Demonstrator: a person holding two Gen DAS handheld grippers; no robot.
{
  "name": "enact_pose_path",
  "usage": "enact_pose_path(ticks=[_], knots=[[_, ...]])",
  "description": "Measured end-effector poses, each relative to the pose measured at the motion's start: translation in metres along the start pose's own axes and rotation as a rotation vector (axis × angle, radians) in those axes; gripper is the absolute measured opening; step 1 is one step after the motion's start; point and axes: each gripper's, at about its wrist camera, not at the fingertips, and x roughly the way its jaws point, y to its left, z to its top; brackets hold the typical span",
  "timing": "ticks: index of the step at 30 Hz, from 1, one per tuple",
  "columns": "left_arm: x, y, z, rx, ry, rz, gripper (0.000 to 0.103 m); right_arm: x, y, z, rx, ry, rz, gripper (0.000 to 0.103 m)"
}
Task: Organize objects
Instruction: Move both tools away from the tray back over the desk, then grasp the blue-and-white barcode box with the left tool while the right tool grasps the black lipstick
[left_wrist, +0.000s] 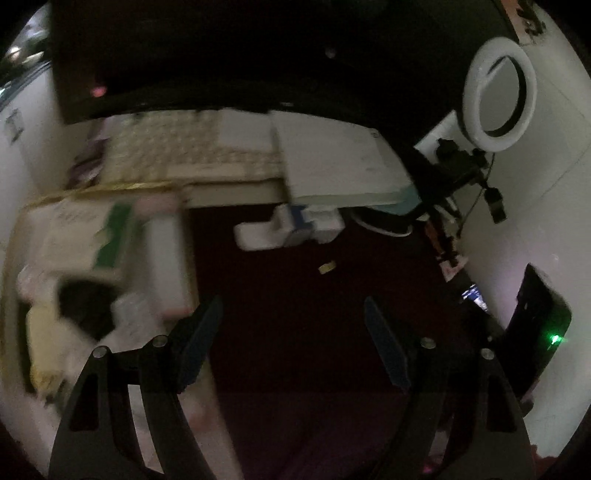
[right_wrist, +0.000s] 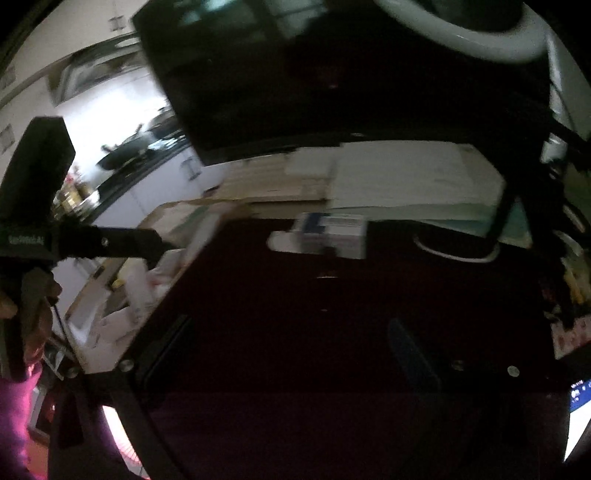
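1. The left gripper hangs over a dark maroon tabletop, its two fingers spread wide apart with nothing between them.
2. The right gripper is also over the dark surface; its two fingers stand well apart and hold nothing, though the view is dim and blurred.
3. One small white box with a blue band lies at the far side of the table, touching a flat white piece on its left.
4. One tiny yellow scrap lies alone on the tabletop, nearer than the box.
5. One open cardboard box sits at the left, crowded with white and green packets; their count cannot be told through the blur.
6. One white keyboard and one stack of white papers lie at the far edge under one dark monitor.
7. One white ring light stands at the far right.
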Motion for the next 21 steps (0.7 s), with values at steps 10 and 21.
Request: enact_pose_path(ticks=[10, 21], knots=[[0.079, -0.025, 0.051, 0.200, -0.012, 0.029, 0.080, 0.013, -0.015, 0.003, 0.001, 0.023, -0.021, 0.103], [0.132, -0.024, 0.066, 0.254, 0.018, -0.004, 0.080, 0.050, -0.015, 0.007, 0.023, 0.097, 0.003, 0.077]])
